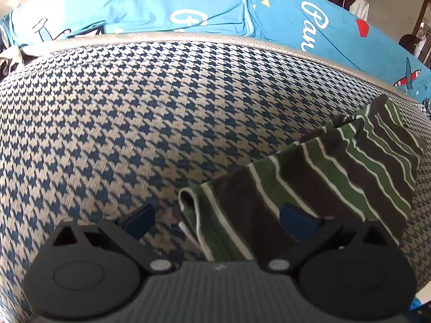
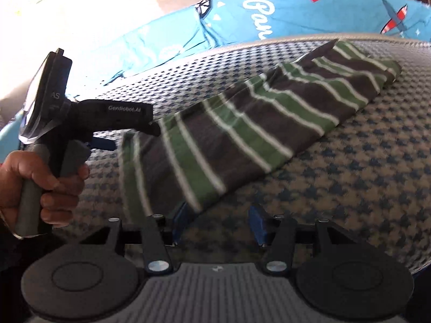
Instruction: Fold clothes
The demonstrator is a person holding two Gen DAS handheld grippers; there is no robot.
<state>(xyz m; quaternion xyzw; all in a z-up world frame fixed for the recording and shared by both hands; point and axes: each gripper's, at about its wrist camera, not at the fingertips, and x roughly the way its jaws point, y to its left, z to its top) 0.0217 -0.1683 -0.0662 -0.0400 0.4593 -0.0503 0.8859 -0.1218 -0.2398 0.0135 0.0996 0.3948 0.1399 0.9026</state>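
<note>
Nearest the left wrist lens, the left gripper (image 1: pixel 218 222) hangs low over the houndstooth cover (image 1: pixel 134 123), its blue-padded fingers (image 1: pixel 140 219) spread wide with nothing between them. The left pad sits over bare cover; the right pad sits above the striped garment (image 1: pixel 317 177), whose folded corner with a pale hem lies just in the gap between the fingers. From there the garment, banded in green, dark brown and thin white lines, runs away to the right in a long folded strip across the cover. Beyond the cover's grey piped edge lies blue printed bedding (image 1: pixel 296 18) with white lettering and red aeroplanes.

In the right wrist view, a hand (image 2: pixel 45 185) at far left grips the grey handle of the left gripper, seen here from the side, its tip just touching or just above the near end of the striped garment (image 2: pixel 242 118); which of the two cannot be told. The right gripper (image 2: pixel 219 223) is also spread open and empty, its left pad at the garment's near edge, its right pad over bare houndstooth cover (image 2: pixel 350 188). The garment stretches diagonally up to the right, towards the blue bedding (image 2: pixel 269 8).
</note>
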